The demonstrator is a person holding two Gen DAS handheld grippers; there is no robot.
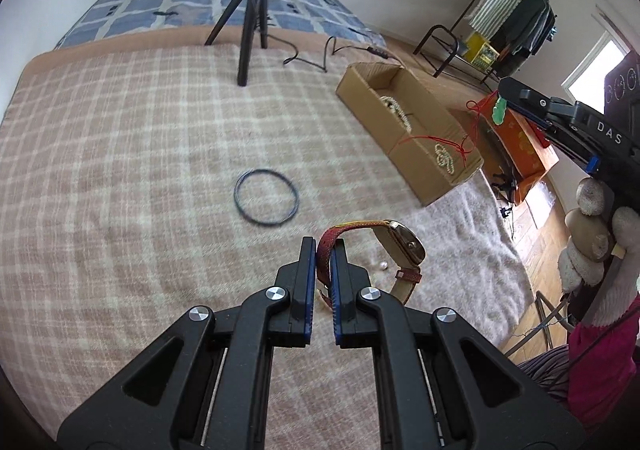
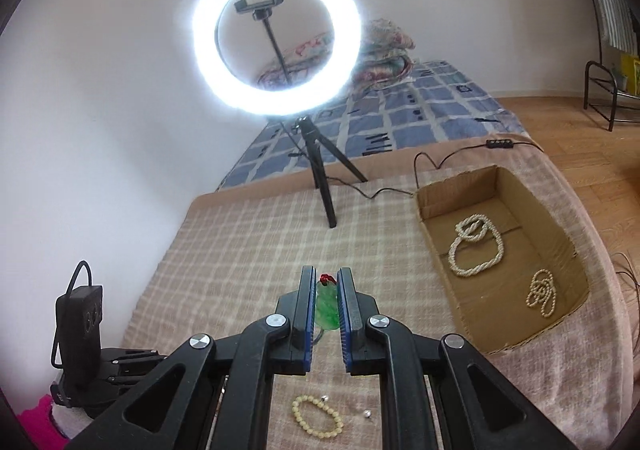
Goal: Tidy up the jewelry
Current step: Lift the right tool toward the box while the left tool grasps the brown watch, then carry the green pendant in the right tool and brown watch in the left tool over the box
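Note:
My left gripper is shut on the red strap of a wristwatch with a gold case, held above the checked blanket. My right gripper is shut on a green jade pendant with a red cord; it also shows in the left wrist view, with the cord trailing over the cardboard box. The box holds a pearl necklace and a smaller pearl piece. A dark bangle ring lies on the blanket. A pale bead bracelet lies under my right gripper.
A ring light on a black tripod stands at the far edge of the blanket, its cable running past the box. A small pearl and a small earring lie loose. An orange box sits on the floor.

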